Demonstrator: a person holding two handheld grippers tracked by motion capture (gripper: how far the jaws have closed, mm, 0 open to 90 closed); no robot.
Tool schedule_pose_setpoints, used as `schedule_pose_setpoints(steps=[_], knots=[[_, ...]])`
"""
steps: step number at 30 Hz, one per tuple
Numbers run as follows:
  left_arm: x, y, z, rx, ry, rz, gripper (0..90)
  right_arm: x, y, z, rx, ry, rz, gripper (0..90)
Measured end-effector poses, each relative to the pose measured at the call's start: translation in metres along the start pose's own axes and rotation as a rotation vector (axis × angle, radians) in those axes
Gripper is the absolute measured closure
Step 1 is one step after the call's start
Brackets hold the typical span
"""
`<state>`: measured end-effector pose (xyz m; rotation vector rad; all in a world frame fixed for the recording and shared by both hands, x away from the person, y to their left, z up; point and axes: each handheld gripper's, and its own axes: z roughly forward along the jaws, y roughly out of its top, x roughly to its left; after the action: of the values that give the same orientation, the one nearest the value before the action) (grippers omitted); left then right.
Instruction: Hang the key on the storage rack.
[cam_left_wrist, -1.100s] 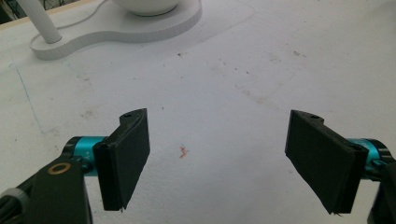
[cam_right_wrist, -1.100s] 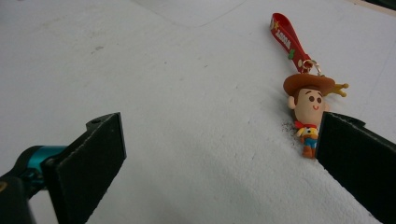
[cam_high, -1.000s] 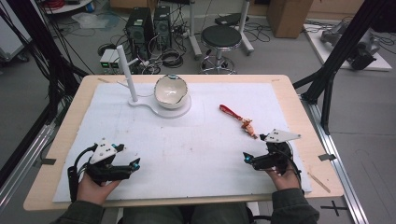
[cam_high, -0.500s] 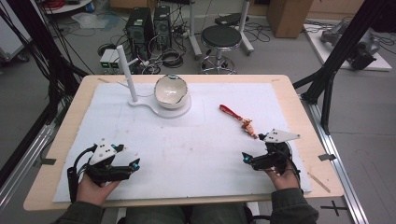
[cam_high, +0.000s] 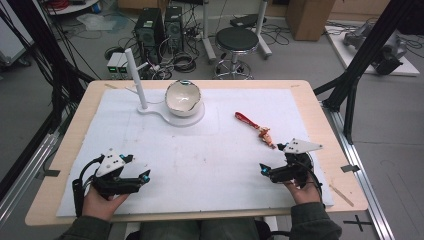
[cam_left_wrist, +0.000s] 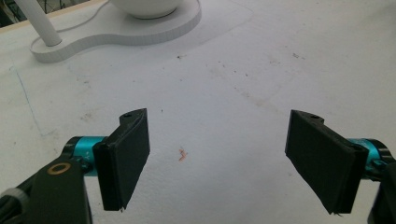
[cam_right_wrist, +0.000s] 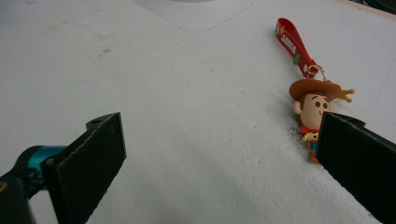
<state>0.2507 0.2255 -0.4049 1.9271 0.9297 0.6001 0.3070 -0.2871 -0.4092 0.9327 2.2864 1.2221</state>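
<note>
Keychain: a cowboy figure on a red strap, the keychain (cam_right_wrist: 312, 100) lies flat on the white mat (cam_high: 210, 150) at the right of the high view, strap running toward the upper left of the frame, figure end nearest the right gripper.
Right gripper: the right gripper (cam_high: 272, 172) rests low at the lower right of the high view, jaws wide apart and holding nothing; in its own view the figure sits just beside the right-hand jaw, partly behind it.
Left gripper: the left gripper (cam_high: 137, 176) sits at the lower left of the high view, jaws apart and empty, well apart from the keychain.
Stand: a white bowl (cam_high: 183, 97) on a white base with a post (cam_high: 136, 77) stands in the upper middle of the bench, well apart from both grippers.
Risk, off-centre grasp: the figure lies by one jaw rather than between the two, so closing now would likely push it aside or catch only its edge.
Risk, flat object: the keychain hugs the mat, so jaws coming in too high could close on air, and too low could drag the mat.
Risk, dangling: pinching the strap alone would let the figure swing and slip.
</note>
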Motion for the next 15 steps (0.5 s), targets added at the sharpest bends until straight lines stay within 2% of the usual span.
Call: schedule_pose_setpoints(steps=[6, 15], knots=[[0.000, 0.000, 0.001, -0.001, -0.002, -0.003, 22.3, -0.001, 0.003, 0.001, -0.001, 0.004, -0.007, 0.8], [-0.001, 0.001, 0.003, -0.006, -0.010, -0.004, 22.3, -0.008, 0.014, -0.002, -0.002, 0.003, 0.010, 0.8]])
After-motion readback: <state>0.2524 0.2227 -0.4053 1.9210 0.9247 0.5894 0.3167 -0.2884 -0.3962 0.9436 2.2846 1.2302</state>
